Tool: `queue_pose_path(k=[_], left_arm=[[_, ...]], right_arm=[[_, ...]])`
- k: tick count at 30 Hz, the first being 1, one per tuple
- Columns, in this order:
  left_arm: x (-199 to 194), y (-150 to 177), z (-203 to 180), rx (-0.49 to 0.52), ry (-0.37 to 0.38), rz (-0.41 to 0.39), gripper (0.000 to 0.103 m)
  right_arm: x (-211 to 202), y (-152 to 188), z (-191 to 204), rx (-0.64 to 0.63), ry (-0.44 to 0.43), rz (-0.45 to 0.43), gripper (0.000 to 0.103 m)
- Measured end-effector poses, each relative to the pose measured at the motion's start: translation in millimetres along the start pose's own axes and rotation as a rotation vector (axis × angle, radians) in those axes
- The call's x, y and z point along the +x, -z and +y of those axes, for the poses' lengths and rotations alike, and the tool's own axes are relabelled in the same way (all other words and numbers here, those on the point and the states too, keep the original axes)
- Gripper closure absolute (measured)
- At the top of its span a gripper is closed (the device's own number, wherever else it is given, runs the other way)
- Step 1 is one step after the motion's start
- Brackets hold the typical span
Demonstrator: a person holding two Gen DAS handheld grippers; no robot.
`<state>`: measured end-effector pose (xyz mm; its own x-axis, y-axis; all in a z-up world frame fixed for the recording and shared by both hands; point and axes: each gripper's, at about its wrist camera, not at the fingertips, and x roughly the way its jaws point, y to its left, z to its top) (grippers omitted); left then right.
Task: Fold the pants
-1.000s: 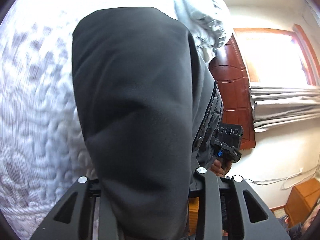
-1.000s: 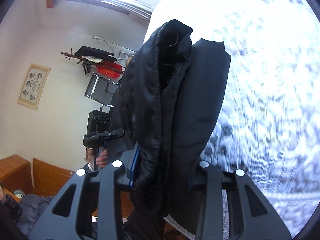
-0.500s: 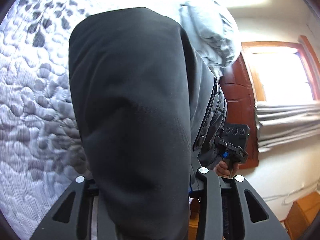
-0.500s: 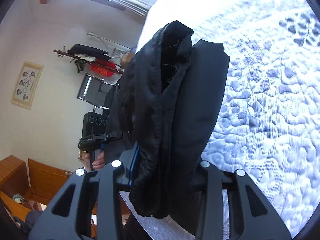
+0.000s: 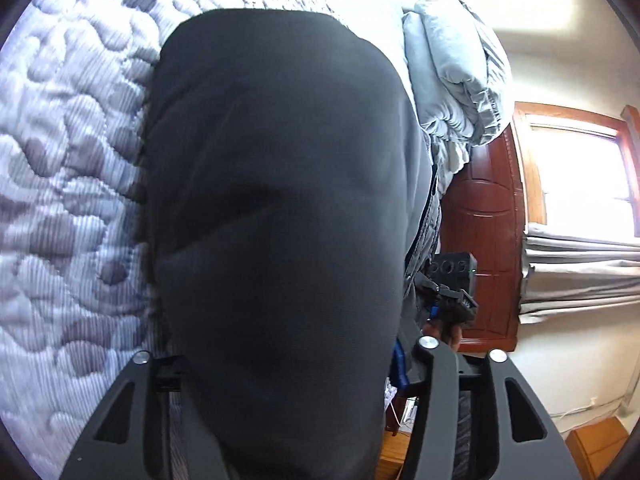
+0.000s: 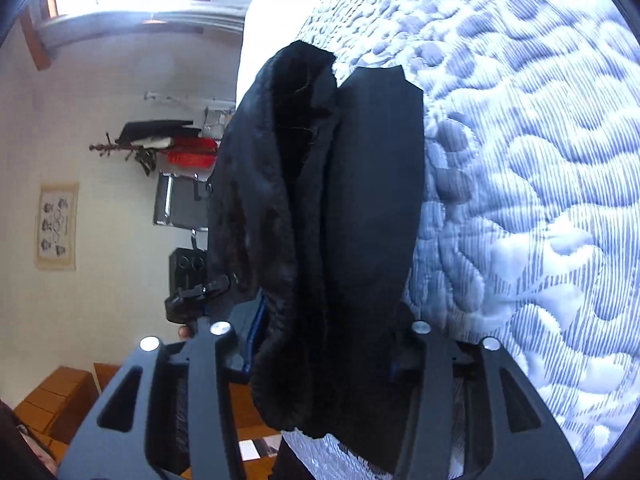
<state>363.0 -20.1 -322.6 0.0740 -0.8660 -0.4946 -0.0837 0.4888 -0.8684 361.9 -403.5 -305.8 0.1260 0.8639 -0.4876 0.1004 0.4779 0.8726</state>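
My left gripper has its jaws opening, with the black pants bunched between them; the cloth hides the pads, so I cannot tell whether they press. My right gripper is opening too, around a thick folded edge of the same pants, contact equally hidden. From both I see the garment hanging in front of the quilted bedspread, which fills the right wrist view's right side. A grey duvet lies bundled beyond, near a reddish wooden door and curtains.
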Motion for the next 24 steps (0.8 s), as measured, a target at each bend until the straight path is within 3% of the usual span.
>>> queue_pose_path(k=[1, 2, 4, 8, 10, 14, 19, 24], left_arm=[[0, 1, 5, -0.001, -0.019, -0.001, 0.039], [0, 3, 9, -0.011, -0.043, 0.001, 0.03], [-5, 7, 17, -0.02, -0.041, -0.009, 0.029], [-16, 16, 20, -0.016, -0.045, -0.05, 0.029], [-23, 22, 17, -0.003, -0.116, -0.074, 0.018], [-41, 37, 9, 0.036, -0.191, -0.109, 0.012], [-69, 66, 2, 0.063, -0.303, -0.213, 0.008], [-83, 98, -15, 0.156, -0.515, -0.332, 0.004]], right_arm=[[0, 2, -4, 0.006, 0.005, -0.007, 0.042], [-1, 4, -9, 0.009, 0.003, -0.011, 0.04], [-6, 12, -15, 0.011, -0.01, -0.02, 0.032], [-29, 32, -38, 0.003, -0.036, -0.049, 0.028], [-41, 39, -42, 0.004, -0.036, -0.063, 0.027], [-60, 55, -44, -0.001, -0.017, -0.085, 0.025], [-83, 86, -55, -0.022, 0.096, -0.11, 0.025], [-99, 128, -55, -0.053, 0.23, -0.167, 0.016]])
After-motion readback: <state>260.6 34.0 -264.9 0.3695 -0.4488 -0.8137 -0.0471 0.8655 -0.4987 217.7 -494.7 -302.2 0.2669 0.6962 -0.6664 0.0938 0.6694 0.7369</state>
